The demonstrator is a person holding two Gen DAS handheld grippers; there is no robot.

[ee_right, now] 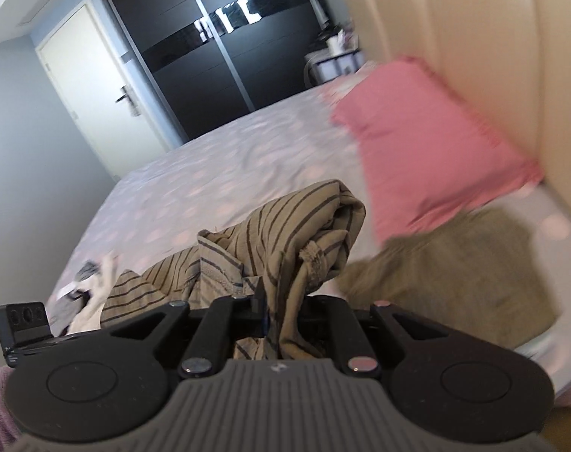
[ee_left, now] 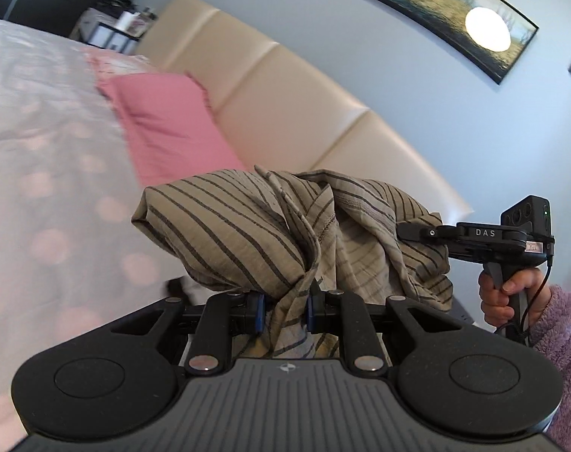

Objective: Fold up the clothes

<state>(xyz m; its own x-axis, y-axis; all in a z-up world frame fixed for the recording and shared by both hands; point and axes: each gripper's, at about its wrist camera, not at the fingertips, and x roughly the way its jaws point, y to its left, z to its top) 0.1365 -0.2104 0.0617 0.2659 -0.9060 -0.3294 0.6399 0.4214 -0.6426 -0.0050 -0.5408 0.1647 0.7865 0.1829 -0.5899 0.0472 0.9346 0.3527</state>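
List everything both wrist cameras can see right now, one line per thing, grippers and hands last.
striped garment: one, tan with dark stripes, bunched in the air between both grippers
olive cloth: one, dull green, flat on the bed below the pillow
pink pillow: one, against the headboard
small clothes pile: white and grey, blurred, on the bed at left
bedspread: pale with pink dots
headboard: cream, padded
wardrobe: dark sliding doors
door: white, closed
framed picture: on the wall
left gripper: shut on the garment
right gripper: shut on the garment
hand: on the right gripper's handle, purple fleece sleeve
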